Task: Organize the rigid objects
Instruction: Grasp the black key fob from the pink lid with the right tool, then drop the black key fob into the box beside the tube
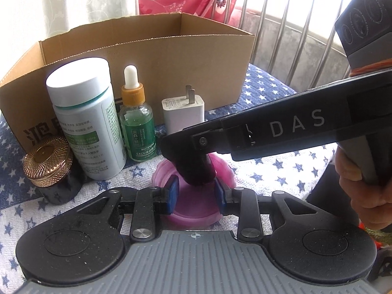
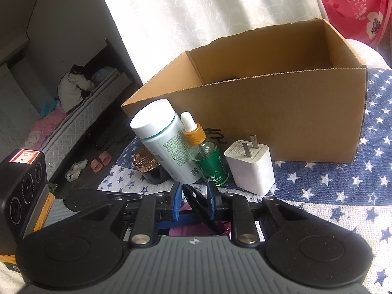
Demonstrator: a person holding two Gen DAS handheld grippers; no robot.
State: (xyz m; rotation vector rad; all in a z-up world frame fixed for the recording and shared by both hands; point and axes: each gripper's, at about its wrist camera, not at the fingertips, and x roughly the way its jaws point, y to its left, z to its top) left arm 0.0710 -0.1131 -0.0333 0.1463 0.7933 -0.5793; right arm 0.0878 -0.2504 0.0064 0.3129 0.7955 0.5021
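A pink round jar (image 1: 196, 214) lies on the star-patterned cloth, and my left gripper (image 1: 196, 196) is shut on it, one blue pad against each side. From the right, my right gripper (image 1: 196, 171) slants down onto the jar's top, with a person's hand (image 1: 360, 191) on its handle. In the right wrist view my right gripper (image 2: 193, 202) is shut on a thin black disc (image 2: 199, 208) held on edge, and a bit of the pink jar (image 2: 186, 231) shows beneath it. How the disc meets the jar is hidden.
Behind the jar stand a dark jar with a gold lid (image 1: 49, 169), a white bottle (image 1: 85, 122), a green dropper bottle (image 1: 137, 127) and a white charger plug (image 1: 182, 112). An open cardboard box (image 1: 171, 61) stands behind them. A metal railing (image 1: 281, 36) is at the back right.
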